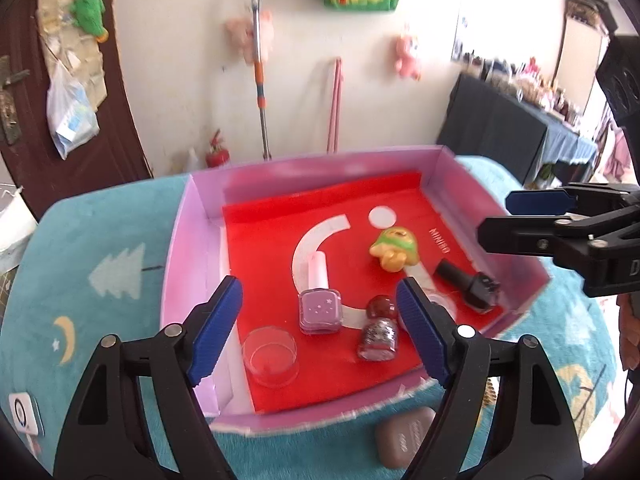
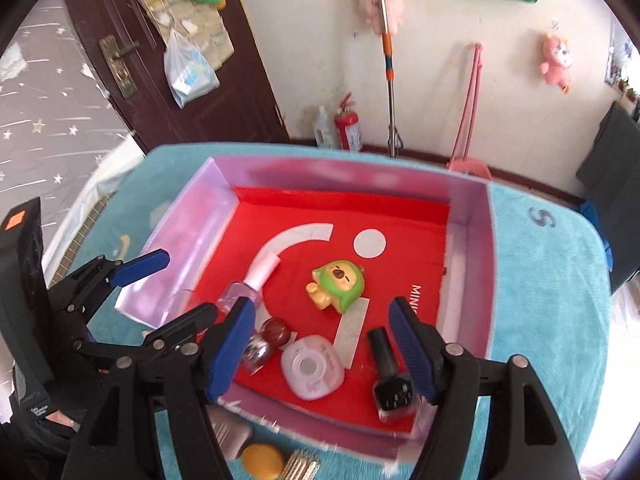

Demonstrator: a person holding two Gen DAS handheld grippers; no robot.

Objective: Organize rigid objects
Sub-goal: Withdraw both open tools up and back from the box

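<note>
A pink box (image 1: 180, 256) with a red liner holds a lilac nail polish bottle (image 1: 320, 308), a red-capped glitter bottle (image 1: 378, 332), a black nail polish bottle (image 1: 468, 284), a green and yellow figurine (image 1: 394, 250) and a clear round cup (image 1: 271, 356). My left gripper (image 1: 320, 328) is open and empty above the box's near side. My right gripper (image 2: 322, 344) is open and empty above a round pink tape dispenser (image 2: 312, 368), with the black bottle (image 2: 390, 376) beside its right finger. The figurine (image 2: 338, 284) lies further in.
The box (image 2: 476, 240) sits on a teal rug-covered table (image 1: 100, 280). A brown case (image 1: 404, 436) lies outside the box's near wall, with a yellow round thing (image 2: 262, 462) and a gold comb-like item (image 2: 302, 468). A white device (image 1: 24, 416) lies at the left.
</note>
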